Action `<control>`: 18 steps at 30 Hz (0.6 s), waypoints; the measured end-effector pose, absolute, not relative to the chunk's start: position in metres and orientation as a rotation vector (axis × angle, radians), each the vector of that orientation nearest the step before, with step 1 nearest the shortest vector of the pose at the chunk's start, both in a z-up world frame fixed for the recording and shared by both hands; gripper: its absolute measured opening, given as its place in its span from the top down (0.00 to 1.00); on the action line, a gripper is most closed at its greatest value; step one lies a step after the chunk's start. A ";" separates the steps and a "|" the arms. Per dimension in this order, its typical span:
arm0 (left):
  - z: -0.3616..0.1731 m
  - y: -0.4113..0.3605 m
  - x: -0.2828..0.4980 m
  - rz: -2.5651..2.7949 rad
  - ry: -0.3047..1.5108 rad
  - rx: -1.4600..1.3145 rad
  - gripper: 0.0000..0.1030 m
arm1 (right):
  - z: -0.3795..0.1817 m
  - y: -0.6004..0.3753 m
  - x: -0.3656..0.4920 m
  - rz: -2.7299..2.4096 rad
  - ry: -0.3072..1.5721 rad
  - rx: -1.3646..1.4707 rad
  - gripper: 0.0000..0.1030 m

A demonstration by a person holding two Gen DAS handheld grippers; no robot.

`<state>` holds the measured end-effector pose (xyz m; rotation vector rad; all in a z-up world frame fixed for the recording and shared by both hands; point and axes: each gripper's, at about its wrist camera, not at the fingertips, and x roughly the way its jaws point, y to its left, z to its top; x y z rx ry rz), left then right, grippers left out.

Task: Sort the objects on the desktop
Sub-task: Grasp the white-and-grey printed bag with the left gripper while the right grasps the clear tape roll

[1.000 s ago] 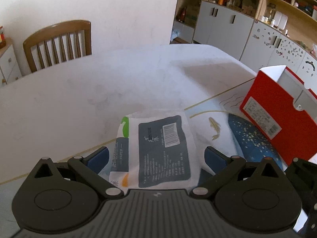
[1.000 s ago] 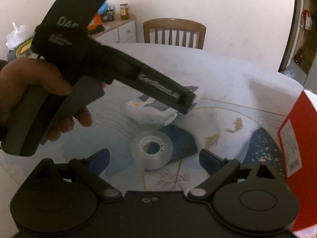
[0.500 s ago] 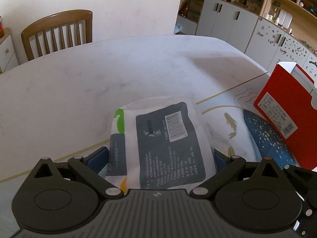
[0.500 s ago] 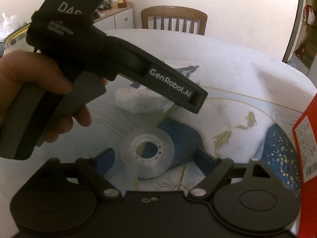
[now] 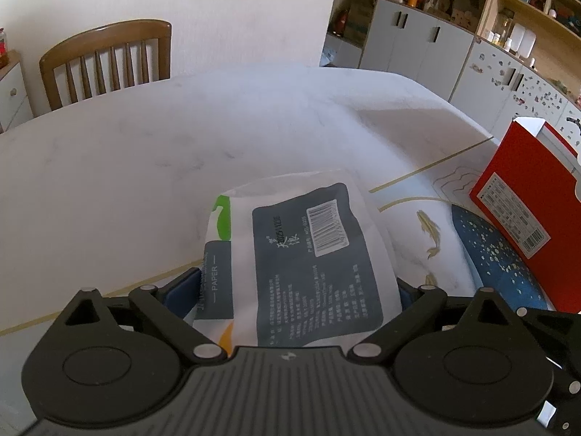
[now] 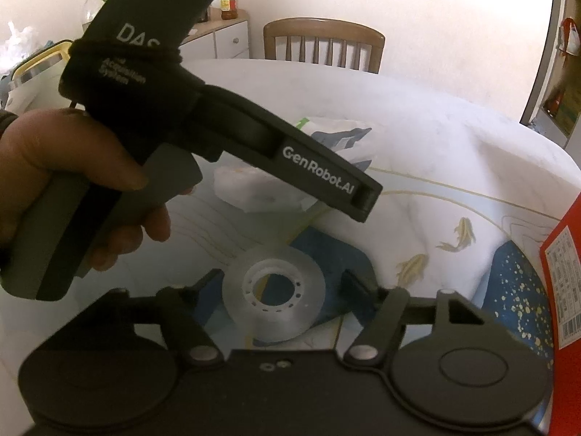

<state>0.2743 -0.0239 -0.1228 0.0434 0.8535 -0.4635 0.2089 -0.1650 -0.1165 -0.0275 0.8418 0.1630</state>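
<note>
A white tissue pack (image 5: pixel 290 254) with a grey label and barcode lies on the table between the blue pads of my left gripper (image 5: pixel 292 287). Its fingers stand as wide as before, so it is open. In the right wrist view that same gripper's black body (image 6: pixel 225 138) is held by a hand (image 6: pixel 72 181) above the pack (image 6: pixel 261 192). A clear tape roll (image 6: pixel 308 290) lies flat on the printed mat between the fingers of my right gripper (image 6: pixel 281 278). Those jaws are closing, and a small gap still shows on the roll's right side.
A red box (image 5: pixel 526 200) stands at the right on the mat, also the red box (image 6: pixel 566 272) at the right edge. The mat (image 5: pixel 428 232) carries fish prints and a blue patch. A wooden chair (image 5: pixel 109 61) stands beyond the white table (image 5: pixel 181 145). Cabinets line the far right.
The left gripper came down and forward until the tissue pack lay between its fingers. The right gripper sank over the tape roll and its fingers drew much closer together.
</note>
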 end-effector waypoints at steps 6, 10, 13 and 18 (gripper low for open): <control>-0.119 -0.024 0.274 -0.452 0.849 0.044 0.14 | -0.115 -0.168 0.206 0.149 0.850 -0.025 0.43; -0.116 -0.024 0.271 -0.449 0.848 0.045 0.16 | -0.114 -0.173 0.204 0.139 0.854 -0.018 0.43; -0.115 -0.023 0.270 -0.449 0.850 0.045 0.17 | -0.112 -0.177 0.199 0.130 0.853 -0.020 0.43; -0.113 -0.022 0.263 -0.452 0.851 0.045 0.18 | -0.105 -0.189 0.190 0.098 0.854 -0.020 0.43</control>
